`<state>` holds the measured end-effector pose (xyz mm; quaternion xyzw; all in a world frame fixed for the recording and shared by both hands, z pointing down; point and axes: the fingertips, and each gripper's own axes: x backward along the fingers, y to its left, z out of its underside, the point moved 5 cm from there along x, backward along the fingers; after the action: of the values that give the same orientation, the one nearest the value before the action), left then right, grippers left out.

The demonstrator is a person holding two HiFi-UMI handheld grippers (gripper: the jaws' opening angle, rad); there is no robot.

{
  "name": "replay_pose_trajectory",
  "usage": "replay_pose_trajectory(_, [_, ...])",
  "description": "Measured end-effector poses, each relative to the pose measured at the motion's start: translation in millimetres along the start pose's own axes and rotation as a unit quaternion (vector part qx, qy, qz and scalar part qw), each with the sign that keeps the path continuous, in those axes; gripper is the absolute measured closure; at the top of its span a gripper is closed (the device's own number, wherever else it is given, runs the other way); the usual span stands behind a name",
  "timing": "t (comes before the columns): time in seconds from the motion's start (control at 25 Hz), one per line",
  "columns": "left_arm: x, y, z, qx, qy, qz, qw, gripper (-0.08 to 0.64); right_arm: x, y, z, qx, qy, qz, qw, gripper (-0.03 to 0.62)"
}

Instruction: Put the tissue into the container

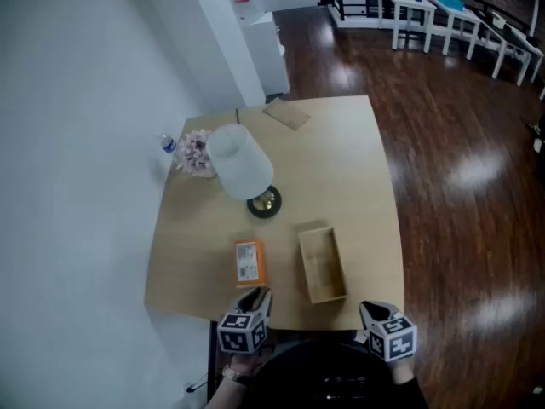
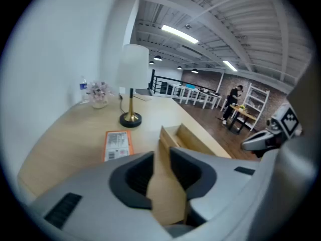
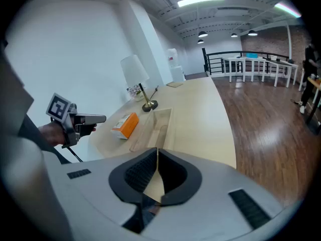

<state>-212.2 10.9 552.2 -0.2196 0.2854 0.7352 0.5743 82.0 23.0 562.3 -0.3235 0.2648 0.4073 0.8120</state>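
Observation:
An orange tissue pack (image 1: pixel 249 262) (image 2: pixel 118 144) (image 3: pixel 125 125) lies flat on the wooden table (image 1: pixel 358 169), near its front edge. Just right of it sits a long open wooden container (image 1: pixel 322 265) (image 2: pixel 185 137) (image 3: pixel 153 127), which looks empty. My left gripper (image 1: pixel 255 298) (image 2: pixel 161 152) hovers at the table's front edge, just behind the pack, its jaws nearly together with nothing between them. My right gripper (image 1: pixel 370 311) (image 3: pixel 157 152) is held off the front edge, right of the container, shut and empty.
A white-shaded lamp (image 1: pixel 243 167) on a brass base stands mid-table behind the pack. A vase of flowers (image 1: pixel 194 152) and a water bottle (image 1: pixel 168 145) sit at the far left by the wall. A flat brown piece (image 1: pixel 287 114) lies at the far edge.

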Motion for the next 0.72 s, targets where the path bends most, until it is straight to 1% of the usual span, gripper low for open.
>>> replay_pose_trajectory(0.08, [-15.9, 24.9, -3.4, 0.004, 0.01, -0.035, 0.9994, 0.243, -0.3, -2.0, 0.0, -0.007, 0.002, 0.007, 1.0, 0.577])
replay_pose_trajectory(0.12, [-24.6, 37.7, -4.7, 0.004, 0.015, -0.051, 0.9986, 0.13, -0.8, -2.8, -0.7, -0.009, 0.001, 0.01, 1.0, 0.577])
replay_pose_trajectory(0.2, [-44.0, 62.8, -4.9, 0.006, 0.03, -0.076, 0.9967, 0.053, -2.2, -4.1, -4.1, -0.009, -0.004, 0.015, 1.0, 0.577])
replay_pose_trajectory(0.24, [-54.6, 73.6, -3.1, 0.011, 0.04, -0.08, 0.9959, 0.049, -1.8, -4.4, -6.7, -0.009, -0.006, 0.017, 1.0, 0.577])
replay_pose_trajectory(0.36, [-83.2, 94.2, 0.8, 0.025, 0.068, -0.076, 0.9945, 0.034, 1.0, -6.7, -11.8, -0.01, -0.012, 0.025, 1.0, 0.577])
replay_pose_trajectory(0.6, [-118.0, 112.8, 17.9, 0.036, 0.115, -0.075, 0.9899, 0.034, 11.3, -12.4, -13.1, -0.029, -0.012, 0.038, 0.999, 0.577])
replay_pose_trajectory(0.64, [-120.1, 114.9, 21.8, 0.041, 0.12, -0.074, 0.9892, 0.045, 12.1, -14.0, -11.3, -0.033, -0.013, 0.041, 0.999, 0.577])
replay_pose_trajectory(0.72, [-121.7, 116.4, 26.9, 0.047, 0.121, -0.069, 0.9891, 0.106, 13.4, -16.9, -7.0, -0.04, -0.014, 0.045, 0.998, 0.577])
